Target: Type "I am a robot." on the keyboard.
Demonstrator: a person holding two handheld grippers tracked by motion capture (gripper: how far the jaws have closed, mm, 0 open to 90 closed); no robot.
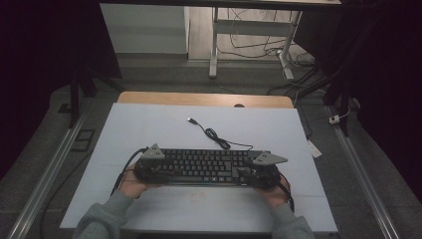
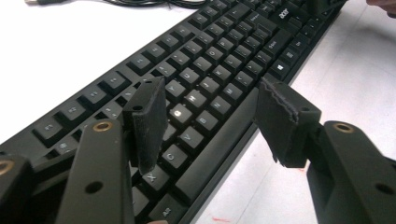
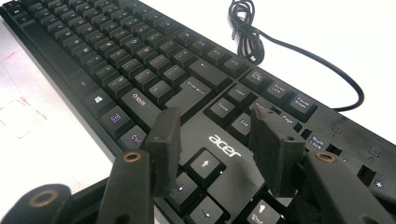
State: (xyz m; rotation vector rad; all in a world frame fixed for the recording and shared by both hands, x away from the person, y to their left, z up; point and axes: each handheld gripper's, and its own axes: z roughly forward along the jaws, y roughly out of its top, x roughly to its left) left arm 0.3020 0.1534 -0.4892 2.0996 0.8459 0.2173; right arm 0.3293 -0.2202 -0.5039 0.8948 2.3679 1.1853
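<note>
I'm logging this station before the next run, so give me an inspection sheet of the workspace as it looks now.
Surface: white table, wooden strip at its far edge; faint red marks near the front edge.
Job's things: black keyboard lying flat near the front, keys up.
Clutter: nothing seen.
Grippers: left claw over the keyboard's left end, jaws open, one above the keys and one off the front edge; right claw over the arrow keys at the right end, jaws open. No pad visibly presses on anything.
Cables: keyboard cable runs back across the table, partly coiled, plug lying free.
Surroundings: dim room, grey floor, desk legs and loose wires behind.
</note>
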